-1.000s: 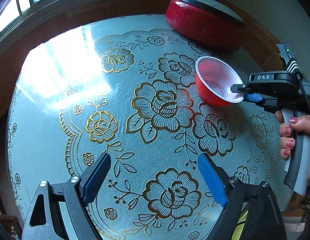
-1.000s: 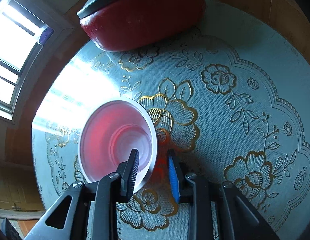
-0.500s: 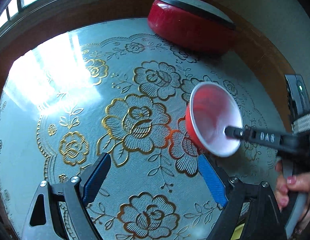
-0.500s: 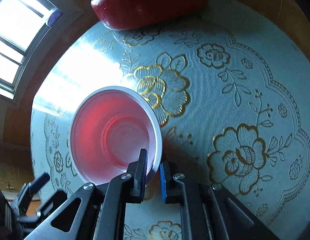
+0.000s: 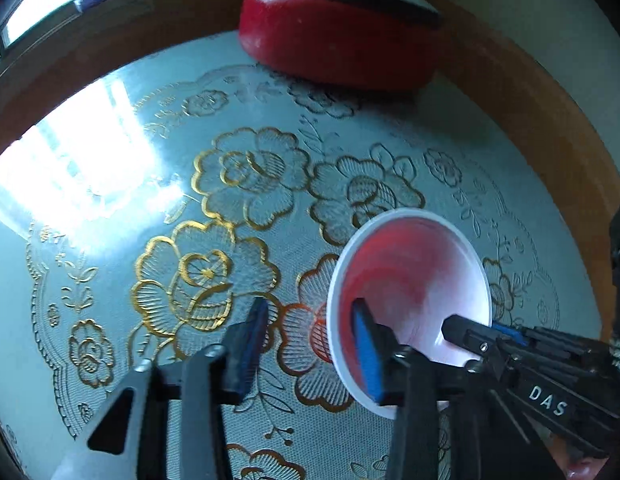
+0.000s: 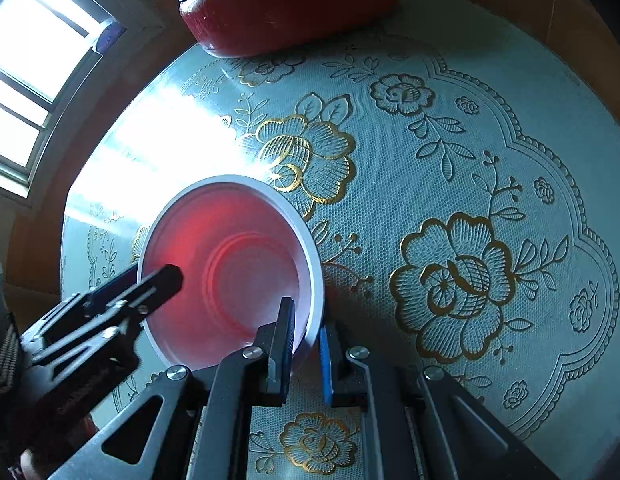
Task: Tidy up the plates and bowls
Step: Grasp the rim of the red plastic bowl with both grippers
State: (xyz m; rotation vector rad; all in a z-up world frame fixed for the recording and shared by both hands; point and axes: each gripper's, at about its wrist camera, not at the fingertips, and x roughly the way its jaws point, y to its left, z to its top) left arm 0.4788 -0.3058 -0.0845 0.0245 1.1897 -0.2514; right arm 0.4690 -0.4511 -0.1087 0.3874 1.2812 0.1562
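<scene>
Bowl (image 6: 230, 268), red with white rim, tilted above the floral table (image 6: 470, 140): right gripper (image 6: 306, 344) pinches its rim at five o'clock; left gripper (image 5: 310, 344) is closing astride the nine-o'clock rim.

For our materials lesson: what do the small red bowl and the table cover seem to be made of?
Red bowl: probably thin plastic; light glows through its wall, rim white, smooth.
Table cover: likely embossed vinyl; glossy window glare, fine honeycomb texture, gold-outlined flowers.

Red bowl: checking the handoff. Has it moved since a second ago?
Yes. In the left wrist view the bowl has come away from the red pot, down between the closing left gripper's fingers.
</scene>
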